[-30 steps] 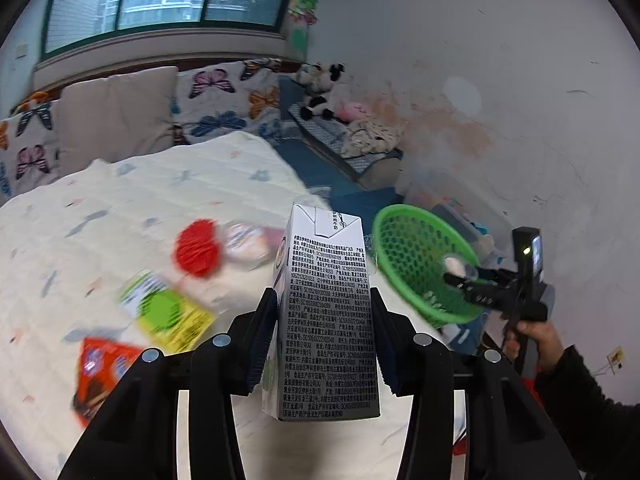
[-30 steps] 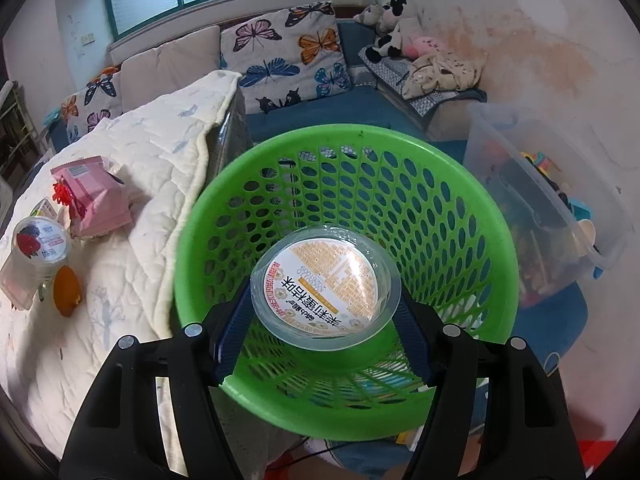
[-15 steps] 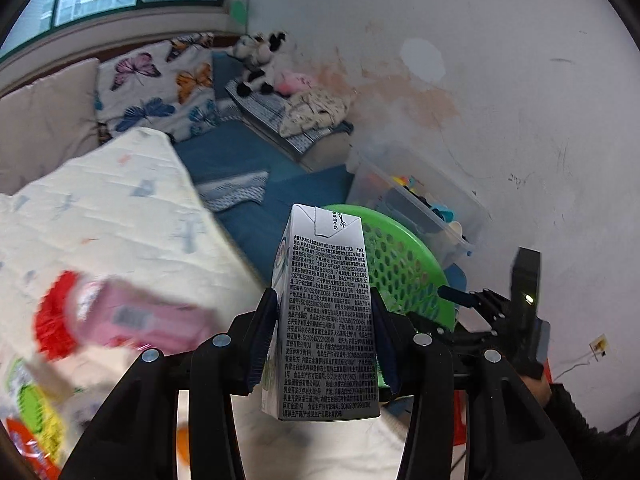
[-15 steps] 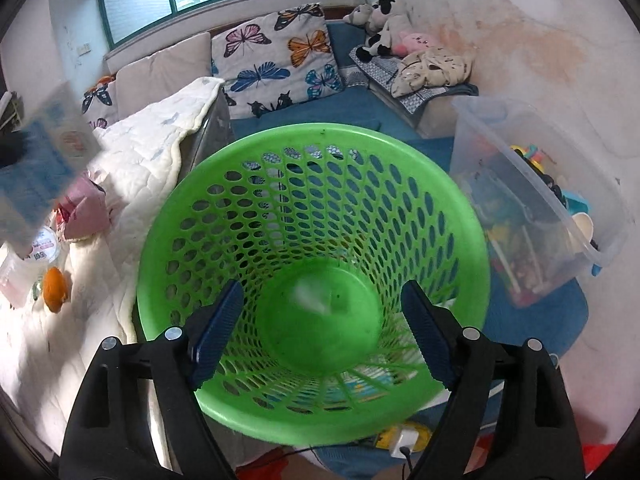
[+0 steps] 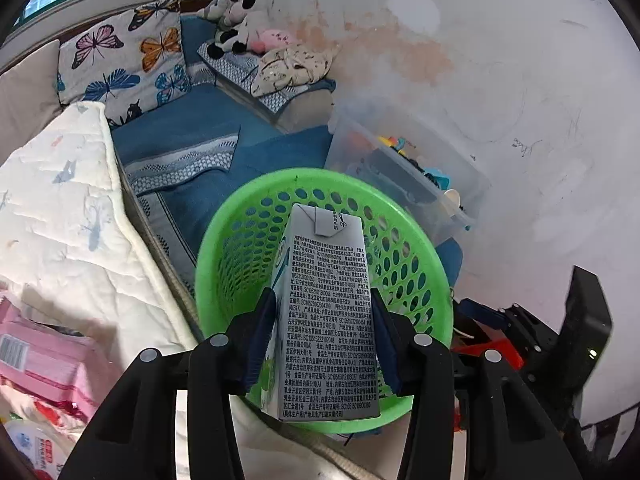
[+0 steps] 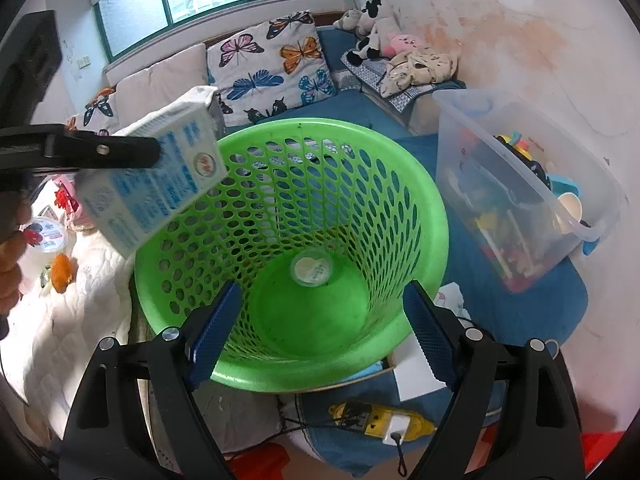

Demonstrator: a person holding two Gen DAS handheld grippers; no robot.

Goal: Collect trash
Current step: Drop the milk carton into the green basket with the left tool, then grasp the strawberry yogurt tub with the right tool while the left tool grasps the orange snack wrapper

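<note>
The right hand-held gripper [image 6: 316,328], jaws apart, has just dropped the round clear-plastic lidded cup [image 6: 311,270] into the green perforated plastic basket [image 6: 432,216] (one item collected); the left hand-held gripper [image 5: 324,340], clamped on the grey rectangular milk carton [image 5: 328,320], has swung over the rim.

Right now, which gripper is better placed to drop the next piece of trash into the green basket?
Left. The left gripper holds the milk carton above the green basket; the right gripper is open and empty.
</note>
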